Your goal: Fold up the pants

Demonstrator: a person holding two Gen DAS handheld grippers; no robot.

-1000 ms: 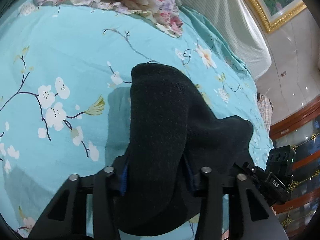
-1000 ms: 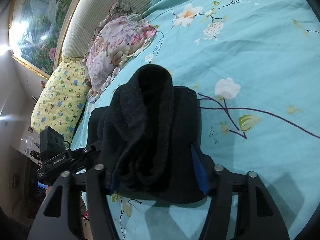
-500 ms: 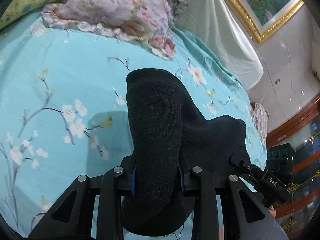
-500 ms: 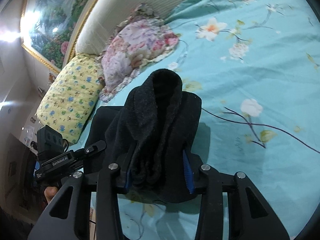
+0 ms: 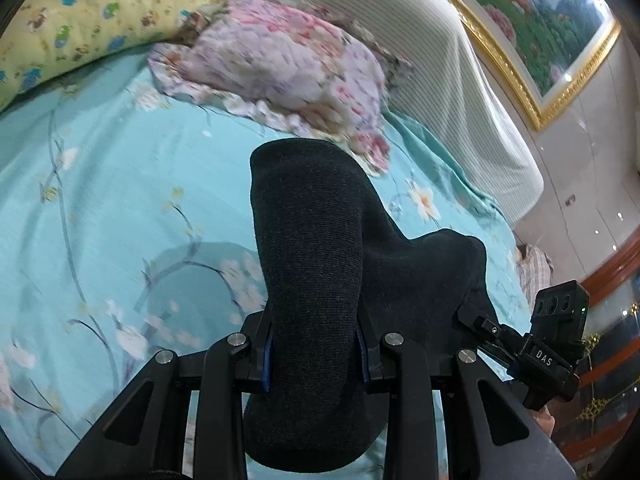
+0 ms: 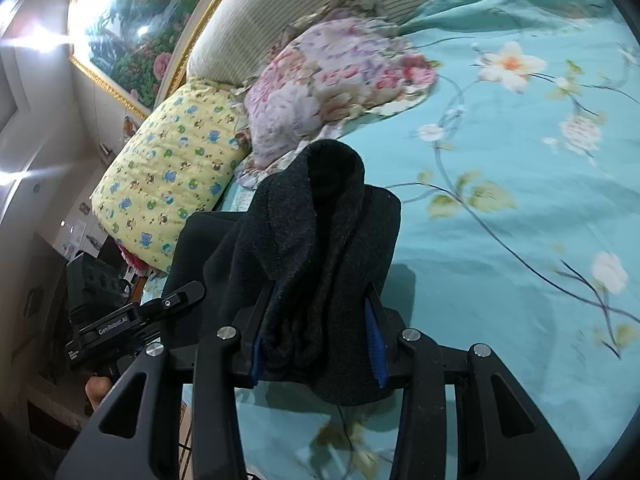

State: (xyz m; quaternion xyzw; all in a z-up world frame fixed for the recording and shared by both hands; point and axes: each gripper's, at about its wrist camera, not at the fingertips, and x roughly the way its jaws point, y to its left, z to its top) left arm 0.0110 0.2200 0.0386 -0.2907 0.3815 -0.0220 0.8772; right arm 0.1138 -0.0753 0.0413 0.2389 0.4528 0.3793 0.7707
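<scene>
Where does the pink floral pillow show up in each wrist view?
Left wrist: pink floral pillow at upper centre, above the black pants.
Right wrist: pink floral pillow at upper centre-left, right of the yellow pillow.
Shared landmark: gold-framed painting.

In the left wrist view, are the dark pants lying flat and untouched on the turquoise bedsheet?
No, the left gripper is clamped on a bunched fold of the dark pants, which stands up above the turquoise bedsheet.

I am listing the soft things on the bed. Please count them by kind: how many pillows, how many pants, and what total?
Pillows: 2 (yellow pillow, pink floral pillow)
Pants: 1 (black pants)
Total: 3
</scene>
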